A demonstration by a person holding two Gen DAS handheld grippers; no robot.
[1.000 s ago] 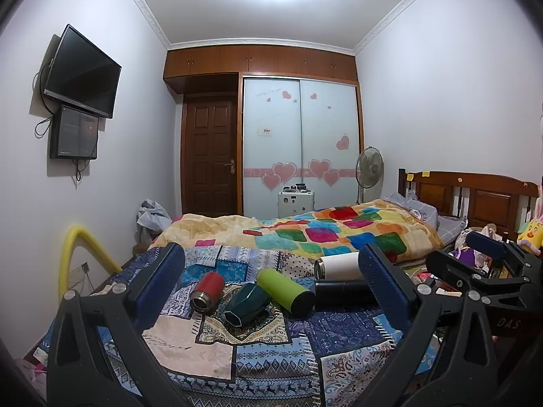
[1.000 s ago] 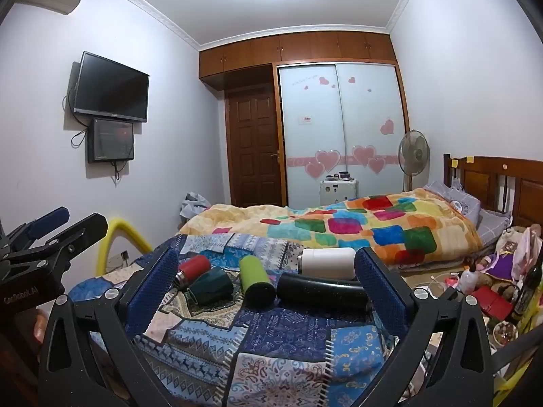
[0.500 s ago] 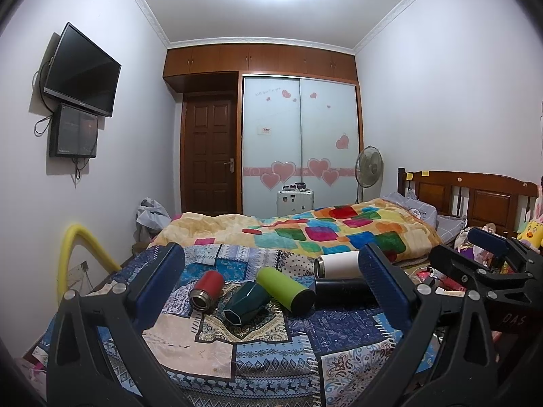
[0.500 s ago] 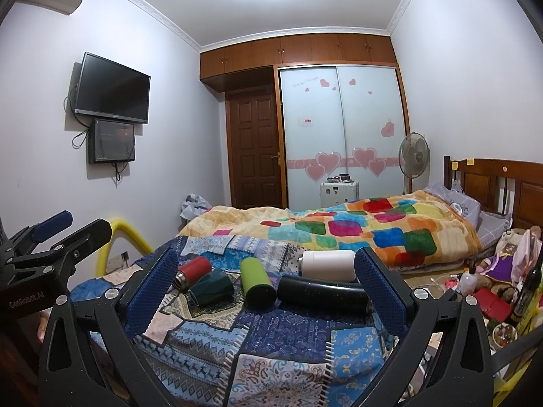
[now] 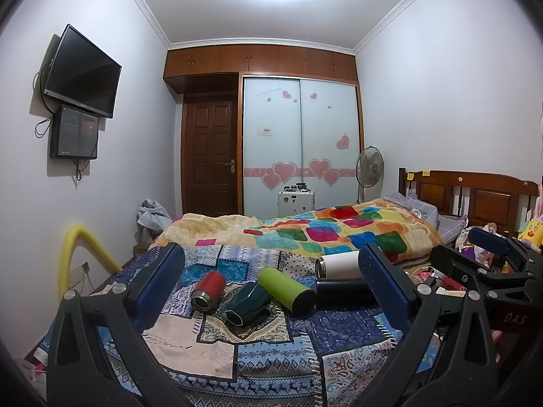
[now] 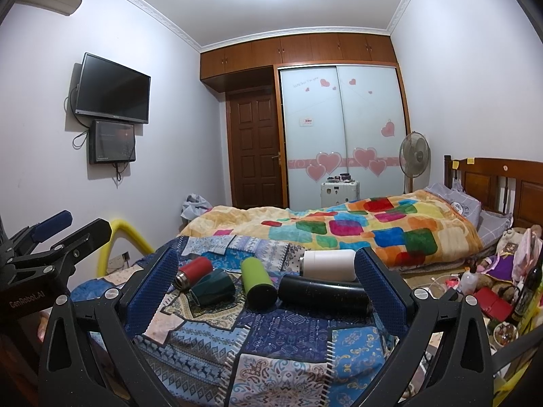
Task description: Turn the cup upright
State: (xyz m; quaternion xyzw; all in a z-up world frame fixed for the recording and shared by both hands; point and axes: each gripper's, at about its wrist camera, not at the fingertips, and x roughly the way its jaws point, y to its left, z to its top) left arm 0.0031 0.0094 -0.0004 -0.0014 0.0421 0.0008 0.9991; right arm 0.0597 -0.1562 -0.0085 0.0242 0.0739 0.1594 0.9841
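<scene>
**Five Cups Lie on Their Sides**

While both tools hang apart over it, the blue patchwork quilt (image 5: 271, 356) carries five toppled cups. Left tool (image 5: 271, 288) and right tool (image 6: 266, 288) gape wide, holding nothing. The long black flask (image 6: 322, 293) lies nearest the right tool, the white steel tumbler (image 6: 329, 264) just behind it, then the lime-green bottle (image 5: 285, 286), the dark teal faceted cup (image 5: 246, 302) and the small red flask (image 5: 208, 288).

Your right gripper (image 6: 263, 279) hangs wide apart, holding nothing, above the patchwork quilt (image 6: 271, 335). Five cups lie on their sides on the quilt: red (image 6: 193, 269), then teal (image 6: 212, 286), green (image 6: 258, 279), black (image 6: 324, 293), and white (image 6: 327, 264) behind the black. Your left gripper (image 6: 51, 237) sits off the quilt's left edge.
</scene>
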